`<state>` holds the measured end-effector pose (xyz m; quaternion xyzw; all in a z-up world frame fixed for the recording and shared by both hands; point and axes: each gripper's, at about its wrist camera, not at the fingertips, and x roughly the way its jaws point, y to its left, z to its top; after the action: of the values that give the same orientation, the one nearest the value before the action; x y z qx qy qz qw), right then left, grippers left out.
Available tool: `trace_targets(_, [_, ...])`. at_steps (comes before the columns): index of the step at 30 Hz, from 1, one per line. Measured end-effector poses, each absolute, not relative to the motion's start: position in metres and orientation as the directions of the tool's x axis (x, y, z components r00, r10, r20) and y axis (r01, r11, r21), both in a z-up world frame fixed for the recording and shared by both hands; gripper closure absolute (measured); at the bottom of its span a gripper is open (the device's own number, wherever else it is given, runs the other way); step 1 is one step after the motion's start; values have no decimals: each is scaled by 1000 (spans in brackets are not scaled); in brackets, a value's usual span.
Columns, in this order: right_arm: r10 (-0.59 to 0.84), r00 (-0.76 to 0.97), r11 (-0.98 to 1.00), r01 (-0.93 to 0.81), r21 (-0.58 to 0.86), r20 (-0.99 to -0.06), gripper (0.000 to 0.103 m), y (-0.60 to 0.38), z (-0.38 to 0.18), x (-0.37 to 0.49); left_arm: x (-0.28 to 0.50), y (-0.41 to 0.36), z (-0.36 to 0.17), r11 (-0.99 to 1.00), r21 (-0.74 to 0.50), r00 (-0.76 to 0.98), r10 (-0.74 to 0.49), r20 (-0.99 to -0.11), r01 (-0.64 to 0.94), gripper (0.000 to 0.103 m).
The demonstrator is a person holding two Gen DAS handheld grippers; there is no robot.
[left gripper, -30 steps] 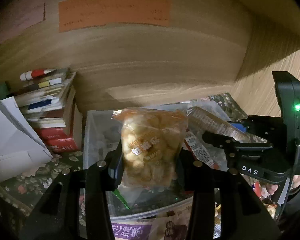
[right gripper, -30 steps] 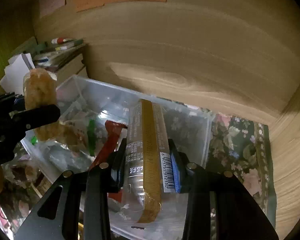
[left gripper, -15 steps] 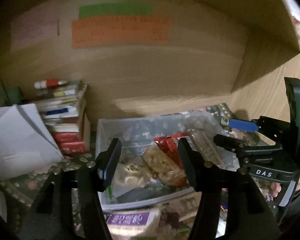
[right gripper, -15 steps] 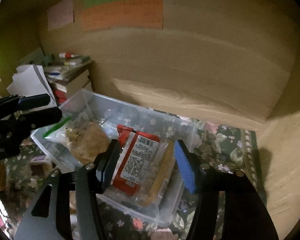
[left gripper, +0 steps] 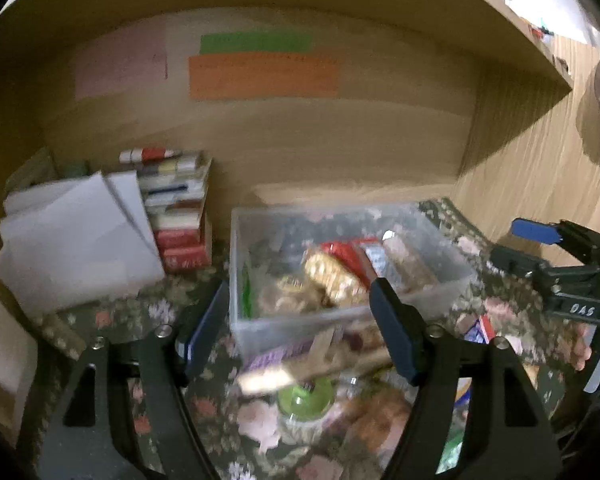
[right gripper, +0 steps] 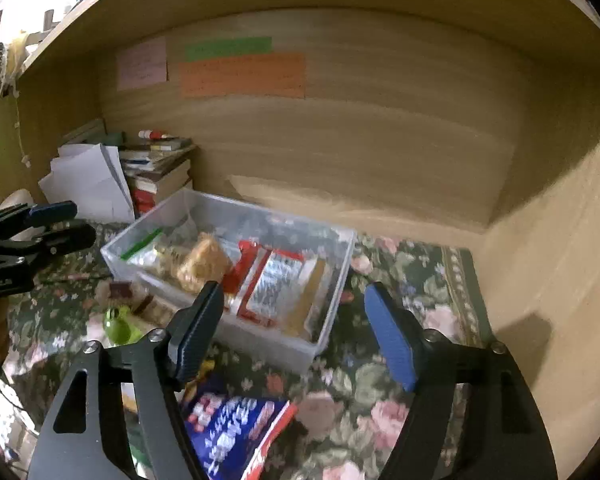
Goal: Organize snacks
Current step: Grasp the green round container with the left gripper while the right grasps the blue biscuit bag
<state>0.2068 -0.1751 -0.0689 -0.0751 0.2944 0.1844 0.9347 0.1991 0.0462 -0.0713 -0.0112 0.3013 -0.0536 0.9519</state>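
Observation:
A clear plastic bin stands on the flowered cloth against the wooden back wall. In it lie a bag of golden puffed snacks, a red-and-silver packet and a long clear packet. My left gripper is open and empty in front of the bin; it also shows in the right wrist view. My right gripper is open and empty before the bin; it also shows in the left wrist view.
Loose snacks lie before the bin: a purple packet, a green lidded cup, a blue-and-red bag. A book stack and white papers stand left. Wooden walls close off the back and right.
Both grippers let go of their packets into the bin, the left the puffed snack bag, the right the long packet, then opened and drew back from the bin.

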Motion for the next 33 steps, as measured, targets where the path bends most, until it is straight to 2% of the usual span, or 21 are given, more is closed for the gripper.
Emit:
trace_targets(12, [301, 697, 935, -350, 57, -651, 31, -193, -116, 179, 184, 61, -138, 992, -115, 718, -113, -686, 47, 29])
trace_targets(17, [306, 664, 933, -351, 77, -682, 27, -193, -133, 171, 183, 59, -161, 990, -134, 691, -128, -711, 45, 30])
trace_targets(19, [319, 653, 928, -361, 87, -687, 21, -191, -136, 167, 184, 57, -165, 988, -144, 684, -137, -716, 48, 34])
trace_targets(22, [335, 637, 920, -380, 96, -694, 17, -186, -139, 163, 188, 54, -171, 987, -150, 669, -149, -728, 57, 41])
trace_targets(29, [395, 579, 893, -423, 151, -713, 15, -173, -147, 170, 200, 44, -174, 990, -138, 678, -130, -723, 43, 41])
trace_targets(33, [402, 568, 887, -435, 152, -718, 8, -165, -150, 172, 207, 42, -176, 990, -135, 680, -119, -724, 30, 41])
